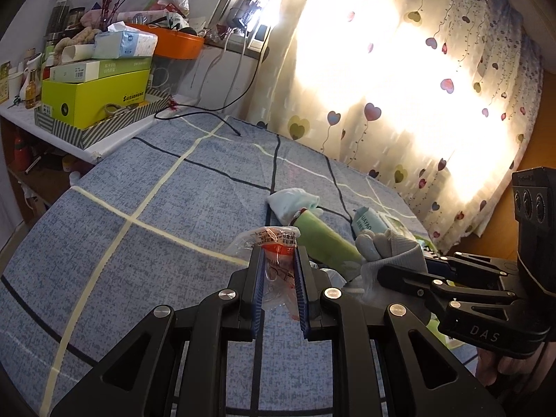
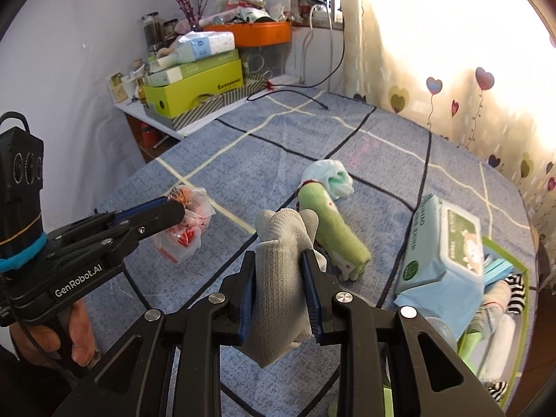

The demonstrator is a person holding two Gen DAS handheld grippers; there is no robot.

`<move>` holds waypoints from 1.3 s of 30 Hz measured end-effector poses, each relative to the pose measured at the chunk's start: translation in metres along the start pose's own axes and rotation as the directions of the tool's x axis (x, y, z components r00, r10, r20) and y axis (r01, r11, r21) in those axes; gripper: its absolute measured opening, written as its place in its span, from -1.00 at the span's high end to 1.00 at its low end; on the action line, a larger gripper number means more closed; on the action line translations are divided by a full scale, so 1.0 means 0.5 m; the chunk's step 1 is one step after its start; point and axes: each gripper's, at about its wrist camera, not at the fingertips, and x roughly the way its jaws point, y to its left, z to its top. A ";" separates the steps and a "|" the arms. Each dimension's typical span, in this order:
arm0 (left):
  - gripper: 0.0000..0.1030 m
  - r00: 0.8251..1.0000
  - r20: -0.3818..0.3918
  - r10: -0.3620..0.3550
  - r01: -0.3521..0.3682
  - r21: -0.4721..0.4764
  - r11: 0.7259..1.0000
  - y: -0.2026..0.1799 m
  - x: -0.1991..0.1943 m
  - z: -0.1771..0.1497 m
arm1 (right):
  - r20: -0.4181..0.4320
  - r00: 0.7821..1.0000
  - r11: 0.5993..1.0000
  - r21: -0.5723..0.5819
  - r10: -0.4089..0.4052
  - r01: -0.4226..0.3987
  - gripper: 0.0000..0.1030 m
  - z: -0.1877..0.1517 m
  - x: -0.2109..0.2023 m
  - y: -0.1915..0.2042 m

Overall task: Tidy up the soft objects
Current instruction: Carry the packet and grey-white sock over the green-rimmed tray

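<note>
Left gripper [image 1: 279,250]: closed down to a narrow gap on a crumpled clear plastic bag [image 1: 278,243] with red print; the bag is pinched between the blue pads and lifted off the bed [image 1: 139,180].
Right gripper [image 2: 279,260]: closed on a folded grey glove [image 2: 281,243]; glove fingers stick up past the tips and the cuff hangs loose below the pads.
Where the held things sit: both are above the near part of the blue checked bedspread, the bag to the left, the glove right of it.
Green roll [image 2: 330,232]: a rolled green cloth lying on the bed just beyond the glove, with a pale bundled cloth [image 2: 328,177] touching its far end.
Wipes pack [image 2: 441,257]: light blue, on the right, leaning on the rim of a green-edged bin [image 2: 521,267] that already holds striped and white fabric.
Likely step: carrying both pieces toward the bin on the right, as far as I can judge.
Risk, bag: thin slippery film is held only by a fold, so a quick swing could let it slide out.
Risk, glove: the hanging cuff could catch on the green roll or the wipes pack and drag them.
Risk, bin: the wipes pack covers part of the opening, so a drop from the left may land on it and tumble back onto the bed.
Risk, grippers: they are near each other and could collide if both head right together.
</note>
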 end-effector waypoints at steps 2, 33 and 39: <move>0.66 1.000 0.012 -0.019 0.019 -0.002 1.000 0.001 -0.006 0.002 | 0.003 1.000 1.000 -0.004 -0.013 0.013 0.53 0.003 -0.005 0.005; 0.66 0.995 0.049 -0.085 0.083 0.051 0.995 -0.089 -0.058 0.010 | 0.135 0.990 0.998 0.048 -0.040 0.034 0.53 -0.024 -0.139 -0.043; 0.66 0.995 0.021 -0.101 0.098 0.119 0.988 -0.174 -0.049 0.006 | 0.170 0.984 0.994 0.105 -0.047 0.030 0.53 -0.064 -0.188 -0.099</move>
